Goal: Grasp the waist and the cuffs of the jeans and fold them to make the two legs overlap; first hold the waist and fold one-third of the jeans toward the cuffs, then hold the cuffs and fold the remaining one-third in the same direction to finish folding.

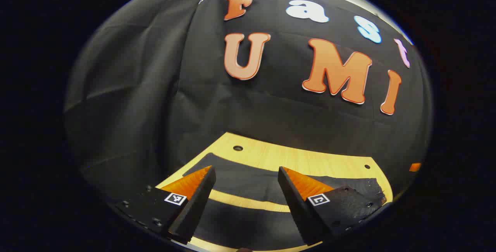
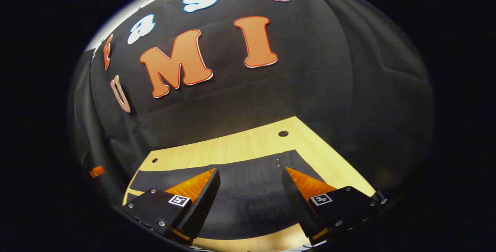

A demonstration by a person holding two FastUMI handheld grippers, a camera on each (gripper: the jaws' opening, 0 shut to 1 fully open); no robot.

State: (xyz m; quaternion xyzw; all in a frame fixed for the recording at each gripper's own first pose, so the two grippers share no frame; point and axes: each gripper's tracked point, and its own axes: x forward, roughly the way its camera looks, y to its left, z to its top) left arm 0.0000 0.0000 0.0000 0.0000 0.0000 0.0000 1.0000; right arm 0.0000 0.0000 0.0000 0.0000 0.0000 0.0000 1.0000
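Left gripper view: the left gripper [image 1: 246,201] is hovering above the table [image 1: 294,157] with its jaws spread wide and nothing between them.
Jeans, left gripper view: the jeans [image 1: 248,184] are lying flat on the table, under and ahead of the fingers; two dark bands are showing with a strip of bare wood between them, which I am taking for the two legs lying side by side, not yet overlapped.
Axis, left gripper view: the bands are running across the view, left to right, so the long axis is lying crosswise to the fingers; which end is waist and which is cuffs I cannot tell here.

Right gripper view: the right gripper [image 2: 252,201] is also hanging over the table [image 2: 248,145], jaws wide apart, gripping nothing.
Jeans, right gripper view: the dark cloth [image 2: 248,194] is spreading flat beneath the fingers, touching neither; small rivet-like dots near the far edge are hinting at the waist end, though that is a guess.
Progress: no fold is showing; I am judging the task barely begun, with the leg overlap and both third-folds left to do.
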